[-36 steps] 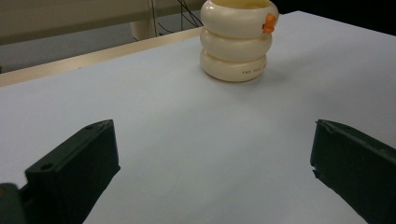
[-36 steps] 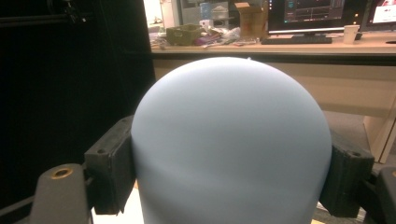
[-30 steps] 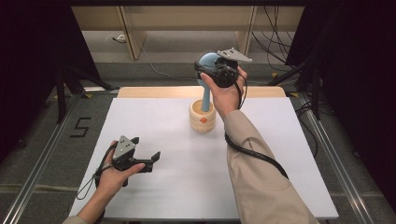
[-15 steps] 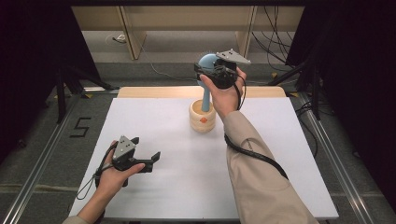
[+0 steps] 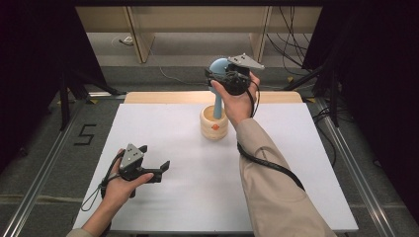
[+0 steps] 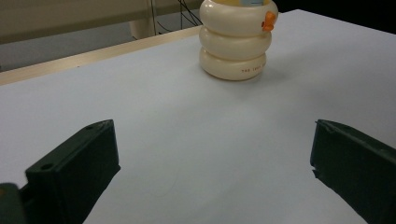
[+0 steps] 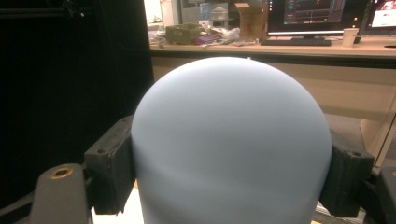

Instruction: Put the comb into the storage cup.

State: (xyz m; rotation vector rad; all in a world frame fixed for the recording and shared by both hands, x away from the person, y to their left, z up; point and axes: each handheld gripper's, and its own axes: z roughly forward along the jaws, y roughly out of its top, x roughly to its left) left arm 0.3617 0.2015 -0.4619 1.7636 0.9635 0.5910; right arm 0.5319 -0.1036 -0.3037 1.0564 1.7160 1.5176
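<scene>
A cream ridged holder (image 5: 214, 124) with a small orange mark stands at the back middle of the white table (image 5: 296, 163). A light blue utensil stands in it, handle (image 5: 217, 106) down and round head (image 5: 217, 65) up. My right gripper (image 5: 215, 77) is held above the holder, shut on that head. In the right gripper view the blue head (image 7: 231, 140) sits between both jaws of the right gripper (image 7: 231, 163). My left gripper (image 5: 155, 156) rests low at the front left, open and holding nothing. The left gripper (image 6: 212, 154) faces the holder (image 6: 236, 39) from a distance.
A wooden strip (image 5: 163, 97) runs along the table's far edge. Metal rails (image 5: 44, 168) flank the table, and a "5" (image 5: 85, 134) is marked on the floor at left. Cables (image 5: 291, 44) lie behind. A desk with monitors (image 7: 317, 18) stands far off.
The right hand has shifted very slightly while still holding the blue head. The left gripper has stayed put.
</scene>
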